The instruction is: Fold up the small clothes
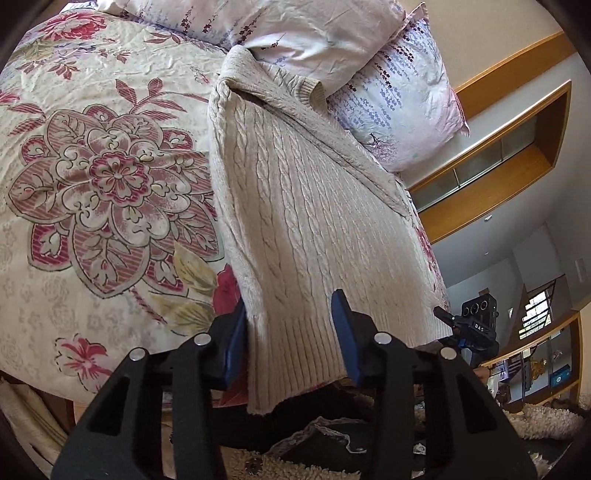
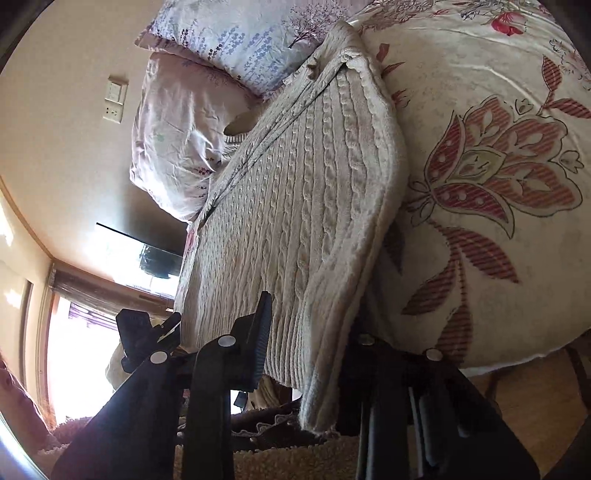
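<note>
A cream cable-knit sweater [image 1: 303, 206] lies lengthwise on the flowered bed cover [image 1: 110, 177], its ribbed hem hanging over the near bed edge. My left gripper [image 1: 291, 332] has that hem between its blue pads, shut on it near one corner. From the right wrist view the same sweater [image 2: 303, 192] rises a little off the bed cover [image 2: 498, 184], its right side doubled over. My right gripper [image 2: 314, 332] is shut on the hem's other corner; the knit hides its right finger. Each camera catches the other tool at the hem: the right gripper [image 1: 448, 317], the left gripper [image 2: 147, 332].
Two lilac-print pillows [image 1: 314, 33] [image 1: 406, 103] lie at the head of the bed, touching the sweater's neck end. Below the bed edge are a shaggy rug [image 2: 295, 461] and a dark lace-trimmed cloth [image 1: 314, 439]. Wooden wall shelves [image 1: 498, 177] and a bright window [image 2: 81, 350] lie beyond.
</note>
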